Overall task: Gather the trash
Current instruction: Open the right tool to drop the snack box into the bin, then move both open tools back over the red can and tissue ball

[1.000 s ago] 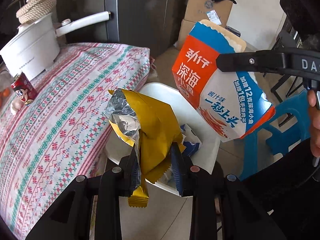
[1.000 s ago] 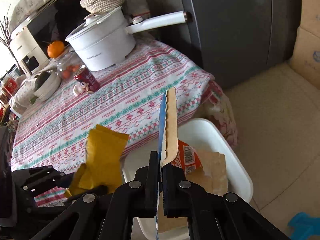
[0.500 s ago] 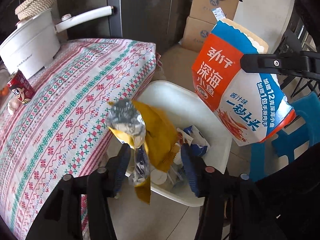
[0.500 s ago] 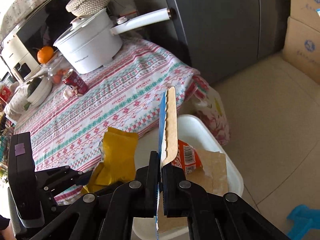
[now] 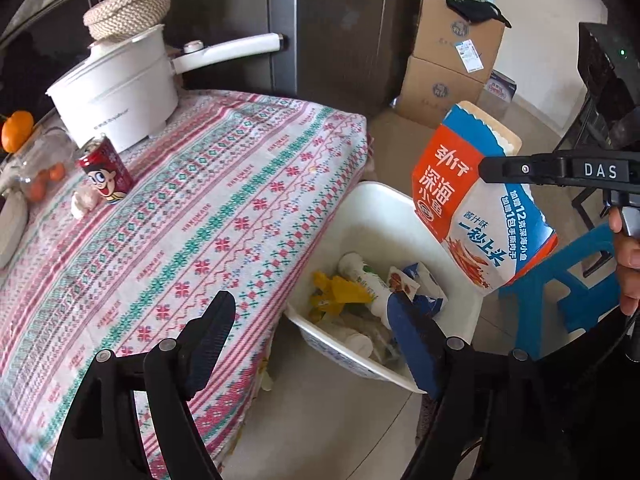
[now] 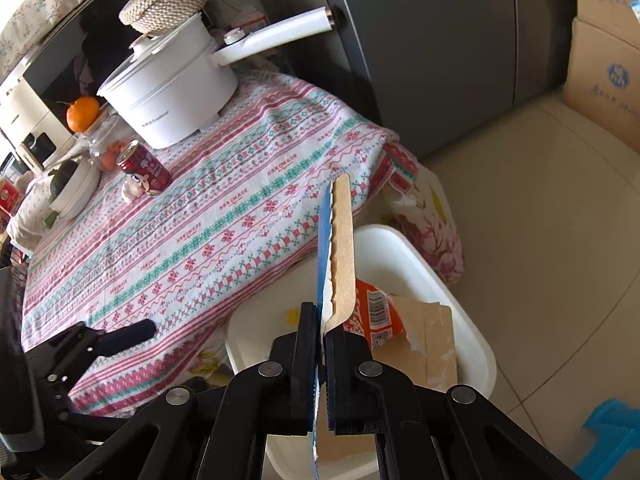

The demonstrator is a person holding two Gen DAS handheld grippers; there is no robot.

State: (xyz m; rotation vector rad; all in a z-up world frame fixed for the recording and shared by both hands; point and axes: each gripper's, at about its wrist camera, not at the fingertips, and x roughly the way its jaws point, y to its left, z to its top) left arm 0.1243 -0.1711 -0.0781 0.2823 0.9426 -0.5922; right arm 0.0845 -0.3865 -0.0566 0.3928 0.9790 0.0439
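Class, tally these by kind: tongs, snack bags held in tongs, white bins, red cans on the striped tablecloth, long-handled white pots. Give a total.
Tongs: 2, left tongs and right tongs
Snack bag: 1
White bin: 1
Red can: 1
White pot: 1
Total: 6

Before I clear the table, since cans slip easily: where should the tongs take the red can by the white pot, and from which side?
Grip the red can around its middle, coming from the open tablecloth side. It stands upright, so its round wall suits a level pinch; the white pot crowds it behind, and a small pale thing rests against its foot.
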